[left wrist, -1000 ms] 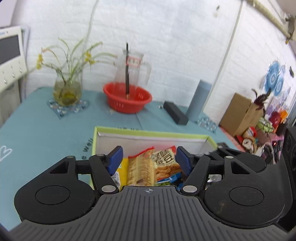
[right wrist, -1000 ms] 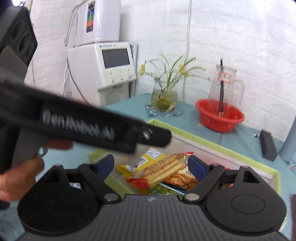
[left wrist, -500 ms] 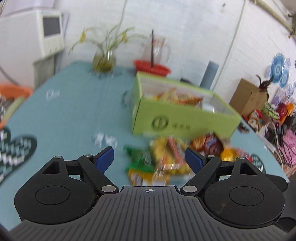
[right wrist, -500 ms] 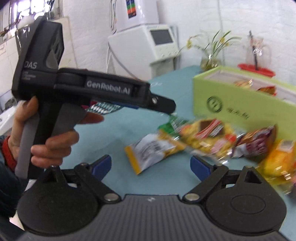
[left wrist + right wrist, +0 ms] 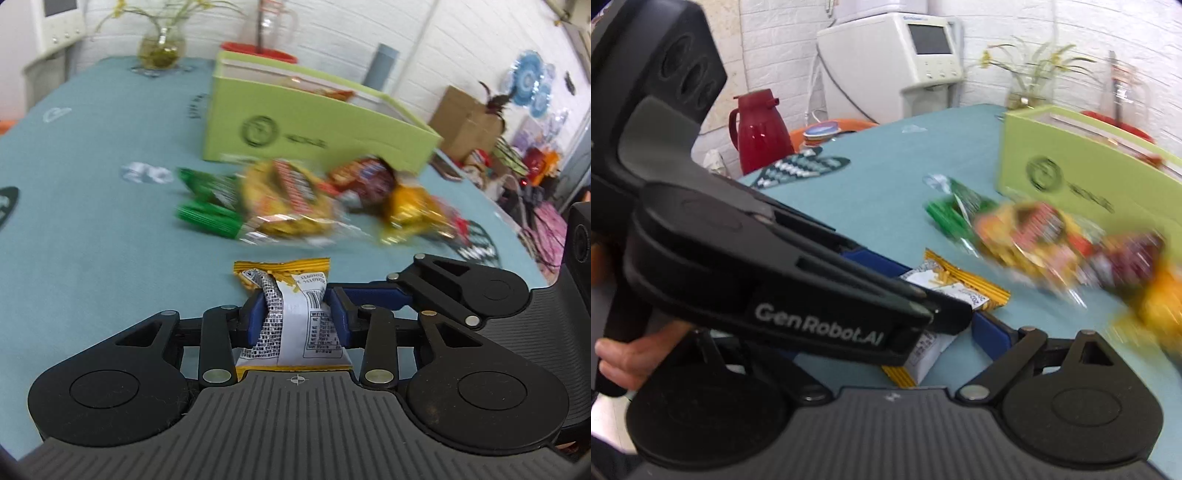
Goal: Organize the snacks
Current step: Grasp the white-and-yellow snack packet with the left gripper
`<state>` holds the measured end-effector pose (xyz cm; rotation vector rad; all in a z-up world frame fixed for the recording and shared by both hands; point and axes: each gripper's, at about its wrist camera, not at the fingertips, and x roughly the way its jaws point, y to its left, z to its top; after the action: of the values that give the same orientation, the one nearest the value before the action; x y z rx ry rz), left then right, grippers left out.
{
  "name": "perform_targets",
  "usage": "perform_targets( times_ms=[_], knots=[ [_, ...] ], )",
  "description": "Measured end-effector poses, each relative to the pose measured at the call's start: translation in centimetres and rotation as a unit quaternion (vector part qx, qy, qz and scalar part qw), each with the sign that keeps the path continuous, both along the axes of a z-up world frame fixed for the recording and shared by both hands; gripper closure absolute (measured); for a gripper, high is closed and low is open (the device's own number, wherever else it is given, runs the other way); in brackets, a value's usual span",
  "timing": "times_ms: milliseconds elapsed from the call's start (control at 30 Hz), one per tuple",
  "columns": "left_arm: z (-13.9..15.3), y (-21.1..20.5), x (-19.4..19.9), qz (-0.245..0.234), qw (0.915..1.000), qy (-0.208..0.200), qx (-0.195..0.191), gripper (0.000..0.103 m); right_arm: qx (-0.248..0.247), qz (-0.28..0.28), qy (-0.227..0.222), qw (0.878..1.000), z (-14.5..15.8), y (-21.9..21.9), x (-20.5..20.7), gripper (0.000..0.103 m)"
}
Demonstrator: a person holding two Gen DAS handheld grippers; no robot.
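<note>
My left gripper (image 5: 295, 314) is shut on a yellow and white snack packet (image 5: 295, 317) that lies on the teal tablecloth; the packet also shows in the right wrist view (image 5: 955, 286). A pile of blurred snack packets (image 5: 295, 199) lies in front of the light green box (image 5: 314, 125), which holds more snacks. My right gripper (image 5: 886, 343) sits just to the right of the left one; its right blue finger (image 5: 991, 338) shows, the left one is hidden behind the left gripper's body (image 5: 768, 280). Its jaws look wide apart and empty.
A flower vase (image 5: 160, 46), a red basket (image 5: 258, 55) with a glass jug and a grey cylinder (image 5: 380, 70) stand behind the box. A red thermos (image 5: 759, 129) and a white appliance (image 5: 897, 62) stand off the table's left side. Cardboard boxes (image 5: 465, 125) are at the right.
Both grippers have dropped from over the box to the table in front of it. The left gripper has closed on the yellow and white packet. The right gripper stays open.
</note>
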<state>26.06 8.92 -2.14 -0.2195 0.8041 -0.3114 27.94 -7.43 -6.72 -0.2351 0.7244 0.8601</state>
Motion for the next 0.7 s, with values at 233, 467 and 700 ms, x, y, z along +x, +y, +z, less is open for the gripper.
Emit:
perform_targets(
  times_ms=[233, 467, 700],
  knots=[
    [-0.1, -7.3, -3.0, -0.021, 0.9990, -0.016, 0.037, 0.072, -0.009, -0.064, -0.004, 0.998, -0.4, -6.3, -2.3, 0.011],
    [-0.2, -5.8, -2.8, -0.004, 0.9999, 0.007, 0.012, 0.064, 0.023, -0.068, -0.017, 0.997, -0.4, -6.3, -3.3, 0.014],
    [1.8, -5.0, -2.3, -0.013, 0.9998, -0.018, 0.001, 0.094, 0.024, -0.061, -0.040, 0.997, 1.4, -5.2, -2.3, 0.033]
  ],
)
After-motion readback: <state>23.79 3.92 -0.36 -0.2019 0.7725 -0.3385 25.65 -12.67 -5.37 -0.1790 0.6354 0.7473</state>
